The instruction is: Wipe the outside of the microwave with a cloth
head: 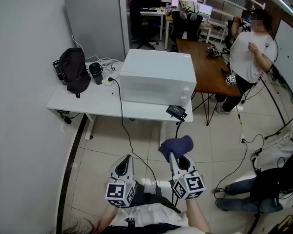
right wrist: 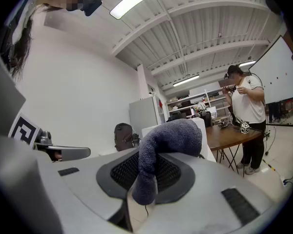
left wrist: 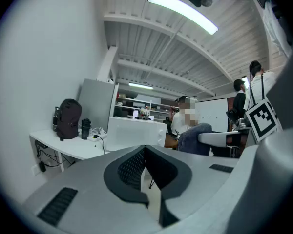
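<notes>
A white microwave (head: 157,77) stands on a white desk (head: 85,101), its door facing me. It also shows small in the left gripper view as the microwave (left wrist: 136,133). My right gripper (head: 173,156) is shut on a dark blue cloth (head: 176,146), which bulges out above the jaws; in the right gripper view the cloth (right wrist: 161,152) folds over the jaws. My left gripper (head: 123,164) is shut with nothing in it. Both are held low, well short of the desk.
A black backpack (head: 74,71), a dark mug (head: 95,73) and a power strip with cables sit left of the microwave. A small black device (head: 176,112) lies at the desk's front edge. A person (head: 248,52) stands beside a brown table (head: 205,67). Cables trail on the tiled floor.
</notes>
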`<act>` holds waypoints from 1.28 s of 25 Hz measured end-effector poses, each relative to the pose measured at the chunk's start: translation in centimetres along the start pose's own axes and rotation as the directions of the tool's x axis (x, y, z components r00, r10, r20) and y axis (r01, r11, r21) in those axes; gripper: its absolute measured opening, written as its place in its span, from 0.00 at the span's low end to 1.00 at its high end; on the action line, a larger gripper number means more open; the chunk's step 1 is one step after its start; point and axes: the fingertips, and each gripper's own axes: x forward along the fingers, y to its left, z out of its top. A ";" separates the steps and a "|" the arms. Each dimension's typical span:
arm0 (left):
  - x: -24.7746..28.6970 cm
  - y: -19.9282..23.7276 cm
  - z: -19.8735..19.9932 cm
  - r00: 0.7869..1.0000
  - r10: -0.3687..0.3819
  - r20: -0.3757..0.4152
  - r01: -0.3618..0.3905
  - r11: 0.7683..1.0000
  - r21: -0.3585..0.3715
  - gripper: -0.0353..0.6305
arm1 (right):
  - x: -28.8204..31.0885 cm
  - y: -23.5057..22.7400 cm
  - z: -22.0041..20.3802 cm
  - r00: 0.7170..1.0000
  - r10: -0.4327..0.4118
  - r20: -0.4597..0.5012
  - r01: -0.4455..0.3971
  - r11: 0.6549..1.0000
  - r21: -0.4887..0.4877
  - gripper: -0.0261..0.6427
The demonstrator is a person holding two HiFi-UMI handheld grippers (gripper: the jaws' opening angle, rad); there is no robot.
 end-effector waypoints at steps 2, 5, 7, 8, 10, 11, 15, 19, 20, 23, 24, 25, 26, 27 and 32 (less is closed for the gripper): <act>1.4 0.5 0.1 1.000 0.005 0.001 -0.005 1.000 -0.001 0.04 | 1.5 -1.7 0.7 1.000 -0.013 0.010 0.013 1.000 -0.010 0.17; 4.1 1.3 0.3 1.000 -0.001 0.002 0.001 1.000 -0.002 0.04 | 4.2 -4.0 1.8 0.999 -0.031 0.028 0.031 0.999 -0.028 0.17; 6.5 2.0 0.6 1.000 -0.015 0.003 0.015 1.000 0.002 0.04 | 6.1 -5.5 2.6 0.998 -0.048 0.042 0.050 0.998 -0.034 0.17; 7.9 2.4 0.8 1.000 -0.023 0.004 0.023 1.000 0.006 0.04 | 7.2 -6.3 2.9 0.997 -0.059 0.049 0.061 0.997 -0.036 0.17; 11.2 3.4 1.5 0.999 -0.040 0.011 0.040 0.999 0.013 0.04 | 9.4 -8.0 3.5 0.995 -0.082 0.064 0.085 0.996 -0.035 0.17; 13.0 3.9 2.0 0.999 -0.048 0.015 0.048 0.999 0.015 0.04 | 10.6 -9.0 3.8 0.993 -0.094 0.068 0.097 0.995 -0.034 0.17; 19.6 6.3 5.1 0.995 -0.083 0.050 0.082 0.997 0.014 0.04 | 14.9 -11.4 5.4 0.988 -0.147 0.055 0.149 0.989 -0.026 0.17; 25.3 6.7 7.6 0.986 -0.140 0.086 0.139 0.990 0.010 0.04 | 17.4 -14.4 7.6 0.973 -0.218 0.078 0.222 0.974 -0.051 0.17; 26.4 6.6 8.1 0.984 -0.152 0.093 0.154 0.988 -0.014 0.04 | 17.7 -15.2 7.9 0.968 -0.238 0.078 0.242 0.969 -0.054 0.17; 28.7 6.0 9.6 0.976 -0.176 0.129 0.182 0.983 -0.032 0.04 | 18.0 -18.0 9.2 0.954 -0.288 0.084 0.294 0.953 -0.070 0.16; 29.4 5.6 9.9 0.973 -0.188 0.133 0.191 0.981 -0.016 0.04 | 18.1 -19.2 9.7 0.949 -0.303 0.090 0.310 0.948 -0.078 0.16; 30.1 5.3 10.0 0.971 -0.198 0.131 0.200 0.980 -0.006 0.04 | 18.2 -20.3 10.2 0.943 -0.318 0.095 0.326 0.942 -0.087 0.16; 30.7 5.0 9.9 0.971 -0.204 0.127 0.206 0.978 -0.006 0.04 | 18.4 -21.5 10.6 0.939 -0.330 0.098 0.339 0.936 -0.097 0.16; 31.3 4.8 9.8 0.971 -0.207 0.122 0.211 0.977 -0.016 0.04 | 18.6 -22.7 11.1 0.935 -0.340 0.100 0.350 0.930 -0.114 0.16; 33.9 3.7 9.5 0.974 -0.202 0.103 0.207 0.978 -0.038 0.04 | 20.9 -29.1 13.3 0.938 -0.337 0.087 0.348 0.903 -0.253 0.16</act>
